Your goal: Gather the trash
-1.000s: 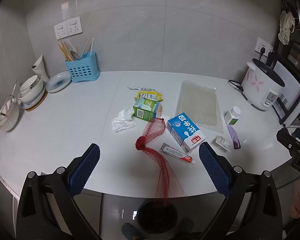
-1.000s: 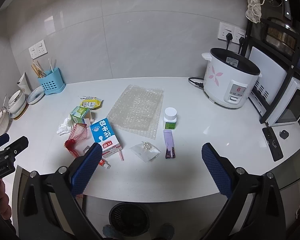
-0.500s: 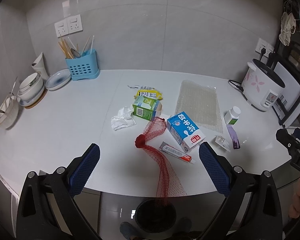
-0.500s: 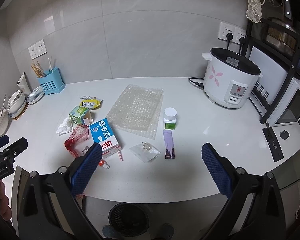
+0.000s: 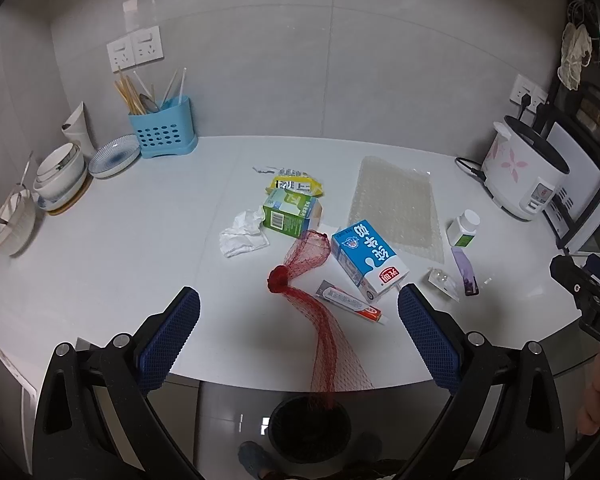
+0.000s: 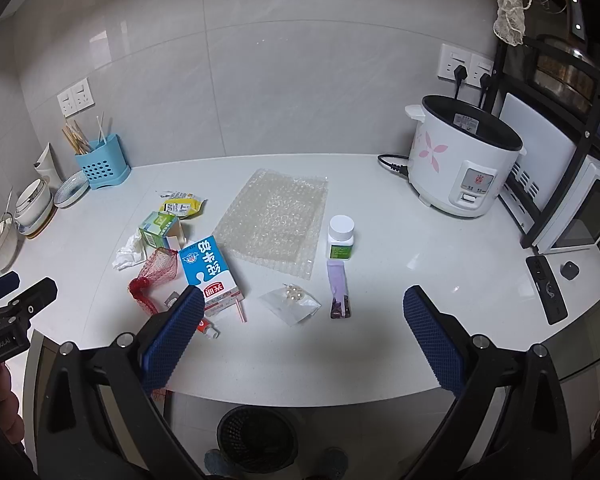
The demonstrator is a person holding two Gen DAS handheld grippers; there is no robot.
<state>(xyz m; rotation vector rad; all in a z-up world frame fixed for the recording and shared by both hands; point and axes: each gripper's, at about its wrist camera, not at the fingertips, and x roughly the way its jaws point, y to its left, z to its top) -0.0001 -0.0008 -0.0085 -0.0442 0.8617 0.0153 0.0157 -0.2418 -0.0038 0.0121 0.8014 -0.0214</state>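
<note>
Two grippers hang spread wide and empty over the near edge of the white counter [image 6: 380, 360]: left gripper [image 5: 299, 334] facing the litter cluster, right gripper [image 6: 304, 336] further right, over bare counter. Below the edge, on the floor, stands a black mesh bin [image 6: 257, 436], roughly under the gap between the left gripper's fingers. Red net bag [image 5: 320, 320] drapes over the counter lip, tail hanging toward the bin, long axis running from the lip back to its knot and then to an open mouth beside the cartons. Toothpaste tube [image 5: 350, 304] lies just beside the net, flat, cap end pointing near-right. Blue milk carton [image 5: 366, 258] lies on its side behind the tube, long axis diagonal, top toward the near edge. Right of it: small clear packet [image 6: 290, 300], purple sachet [image 6: 339, 288] with long axis near-to-far, white pill bottle [image 6: 341, 237] upright. Crumpled tissue [image 5: 242, 234] sits left of the green carton [image 5: 290, 216], yellow wrapper [image 5: 296, 186] behind that. Bubble wrap sheet [image 6: 276, 224] lies flat mid-counter, long axis running back. Open counter lies left of the litter, and on the right between the bottle and the rice cooker [image 6: 460, 168]. Blue utensil caddy [image 5: 163, 128] and stacked dishes [image 5: 60, 176] occupy the far left corner against the wall.
</note>
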